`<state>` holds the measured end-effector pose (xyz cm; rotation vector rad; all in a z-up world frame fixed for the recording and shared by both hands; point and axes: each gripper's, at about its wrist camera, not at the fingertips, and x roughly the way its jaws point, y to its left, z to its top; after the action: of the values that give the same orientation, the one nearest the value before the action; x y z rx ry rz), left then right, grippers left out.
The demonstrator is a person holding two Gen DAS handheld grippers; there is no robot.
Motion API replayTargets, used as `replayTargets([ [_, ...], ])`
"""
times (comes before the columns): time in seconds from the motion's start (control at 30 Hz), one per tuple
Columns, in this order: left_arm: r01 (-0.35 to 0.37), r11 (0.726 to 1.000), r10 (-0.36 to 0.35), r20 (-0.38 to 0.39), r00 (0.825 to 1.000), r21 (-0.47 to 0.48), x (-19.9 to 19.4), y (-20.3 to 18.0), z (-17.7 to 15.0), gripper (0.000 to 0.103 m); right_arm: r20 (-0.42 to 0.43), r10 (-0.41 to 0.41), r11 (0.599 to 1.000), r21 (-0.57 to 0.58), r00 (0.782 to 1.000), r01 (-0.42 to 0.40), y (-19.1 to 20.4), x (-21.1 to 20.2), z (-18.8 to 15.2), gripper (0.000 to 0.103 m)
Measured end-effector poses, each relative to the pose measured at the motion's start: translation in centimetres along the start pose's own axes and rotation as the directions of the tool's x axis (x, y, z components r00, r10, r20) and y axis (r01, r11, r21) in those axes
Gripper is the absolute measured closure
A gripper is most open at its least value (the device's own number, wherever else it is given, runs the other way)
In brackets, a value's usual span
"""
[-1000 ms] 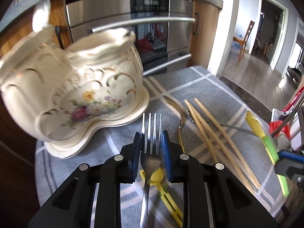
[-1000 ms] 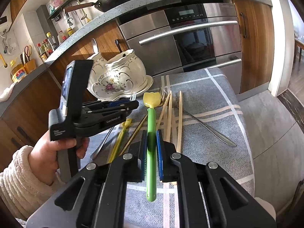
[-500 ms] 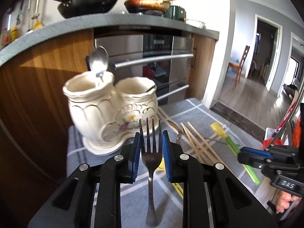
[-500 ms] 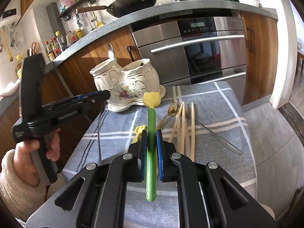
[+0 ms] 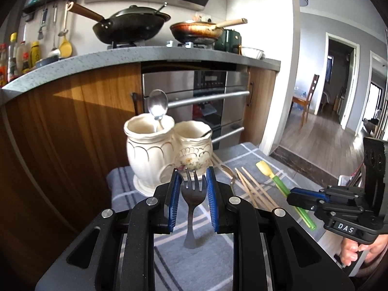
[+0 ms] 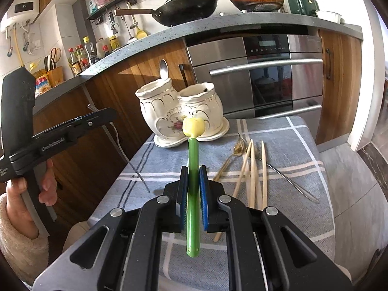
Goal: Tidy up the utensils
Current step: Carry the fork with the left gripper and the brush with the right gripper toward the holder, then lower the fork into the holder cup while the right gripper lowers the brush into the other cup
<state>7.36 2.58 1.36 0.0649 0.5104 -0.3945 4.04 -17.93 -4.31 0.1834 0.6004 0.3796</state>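
Observation:
My left gripper point(image 5: 192, 181) is shut on a steel fork point(image 5: 192, 194), tines forward, held above the cloth a little short of the cream double-pot utensil holder point(image 5: 167, 150). A steel spoon point(image 5: 157, 108) stands in the holder's left pot. My right gripper point(image 6: 193, 177) is shut on a green utensil with a yellow head point(image 6: 193, 131), lifted above the cloth and pointing at the holder point(image 6: 181, 111). Wooden chopsticks point(image 6: 254, 169), a gold fork point(image 6: 235, 152) and a long steel utensil point(image 6: 288, 181) lie on the cloth.
A grey checked cloth point(image 6: 278, 133) covers the small table. Wooden cabinets and a steel oven point(image 6: 266, 72) stand just behind it. The floor drops away at the right. The left gripper shows at the left of the right wrist view point(image 6: 72, 131).
My left gripper has lifted and pulled back from the holder with the fork. My right gripper has risen with the green utensil and now faces the holder.

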Motion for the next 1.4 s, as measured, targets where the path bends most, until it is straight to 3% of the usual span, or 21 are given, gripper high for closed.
replayTargets([
  [0.27, 0.004, 1.000, -0.004, 0.026, 1.000, -0.009, -1.7, 1.0, 2.4, 0.080, 0.037, 0.011, 1.000, -0.011, 0.999, -0.010, 0.4, 1.6, 2.9, 0.094],
  [0.8, -0.030, 0.999, 0.032, 0.086, 0.996, -0.022, -1.5, 4.4, 13.2, 0.080, 0.178, 0.023, 1.000, 0.011, 0.984, -0.025, 0.5, 9.8, 13.4, 0.094],
  [1.1, -0.064, 0.998, 0.067, 0.114, 0.991, -0.027, -0.3, 5.4, 16.8, 0.080, 0.178, 0.024, 0.999, 0.027, 0.984, -0.029, -0.6, 14.1, 14.9, 0.094],
  [1.4, -0.109, 0.993, 0.112, 0.074, 0.991, -0.040, 3.7, 6.0, 16.8, 0.080, 0.177, 0.026, 0.996, 0.075, 0.984, -0.040, -1.9, 15.9, 14.6, 0.094],
])
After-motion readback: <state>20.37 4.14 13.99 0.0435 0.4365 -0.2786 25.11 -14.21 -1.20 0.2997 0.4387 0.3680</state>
